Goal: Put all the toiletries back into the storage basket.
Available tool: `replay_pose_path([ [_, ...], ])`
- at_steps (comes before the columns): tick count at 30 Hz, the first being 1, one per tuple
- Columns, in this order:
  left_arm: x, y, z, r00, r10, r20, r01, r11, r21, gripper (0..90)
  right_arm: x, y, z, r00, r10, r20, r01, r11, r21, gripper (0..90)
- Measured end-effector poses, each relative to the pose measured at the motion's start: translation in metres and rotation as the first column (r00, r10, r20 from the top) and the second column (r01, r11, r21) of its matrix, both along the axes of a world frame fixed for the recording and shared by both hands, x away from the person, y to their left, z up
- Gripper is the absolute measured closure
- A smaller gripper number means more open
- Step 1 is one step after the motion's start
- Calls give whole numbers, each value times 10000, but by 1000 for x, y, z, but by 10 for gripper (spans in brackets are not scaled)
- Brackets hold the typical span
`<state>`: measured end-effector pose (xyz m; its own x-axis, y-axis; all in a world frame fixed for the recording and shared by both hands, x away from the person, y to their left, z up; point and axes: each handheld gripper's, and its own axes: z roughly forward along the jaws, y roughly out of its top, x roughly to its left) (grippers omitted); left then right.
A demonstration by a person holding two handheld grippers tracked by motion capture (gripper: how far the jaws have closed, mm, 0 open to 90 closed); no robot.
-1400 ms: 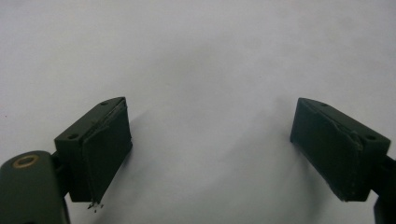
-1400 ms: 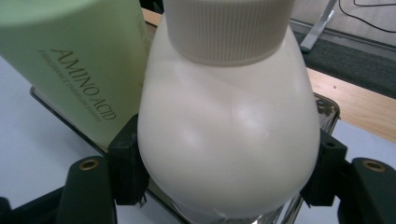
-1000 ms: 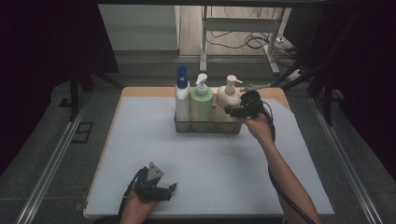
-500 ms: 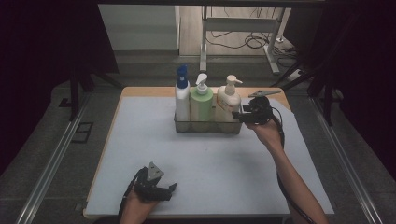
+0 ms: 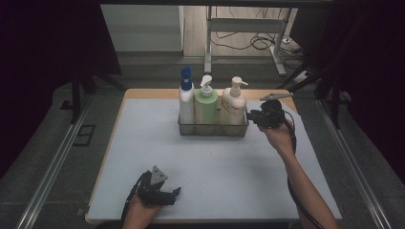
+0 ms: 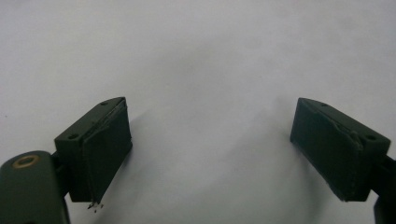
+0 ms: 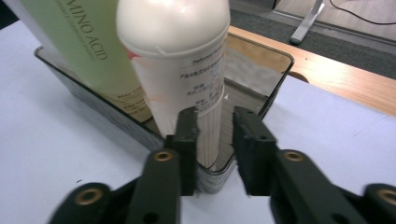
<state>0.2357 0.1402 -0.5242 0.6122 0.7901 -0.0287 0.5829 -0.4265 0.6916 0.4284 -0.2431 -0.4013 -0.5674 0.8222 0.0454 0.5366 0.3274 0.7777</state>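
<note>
Your left gripper [image 5: 160, 191] rests near the front edge of the tabletop [image 5: 143, 143], its jaws wide apart with nothing between them. Toward the back edge stands a dark tray [image 5: 213, 129] holding a blue-capped bottle [image 5: 186, 100], a green bottle [image 5: 206, 104] and a cream bottle [image 5: 232, 105]. Your right gripper [image 7: 215, 149] sits at the tray's right end. Its jaws have just been closing around that end wall, just below the cream bottle, but gaps show beside both pads, so they grip nothing yet.
</note>
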Motion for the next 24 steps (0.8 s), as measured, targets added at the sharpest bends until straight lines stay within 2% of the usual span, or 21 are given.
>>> replay_pose_path([
  [1,0,0,0,10000,-23,-7,23,10000,37,123,2,1,0,10000,-81,35,82,9999,-120,775],
  [2,0,0,0,10000,-20,-6,20,10000,32,123,2,1,0,10000,-81,35,82,9999,-120,775],
  [3,0,0,0,10000,-19,-4,19,10000,31,123,6,1,-1,9998,-165,122,168,9997,-186,828],
  [7,0,0,0,10000,-19,-5,19,10000,32,123,14,2,-2,9994,-317,155,320,9993,-198,892],
  [15,0,0,0,10000,-33,-6,33,10000,64,123,27,4,-9,9986,-516,-72,516,9987,-15,894],
  [24,0,0,0,10000,-28,-4,28,10000,51,123,41,11,-25,9982,-406,-445,400,9991,-141,893],
])
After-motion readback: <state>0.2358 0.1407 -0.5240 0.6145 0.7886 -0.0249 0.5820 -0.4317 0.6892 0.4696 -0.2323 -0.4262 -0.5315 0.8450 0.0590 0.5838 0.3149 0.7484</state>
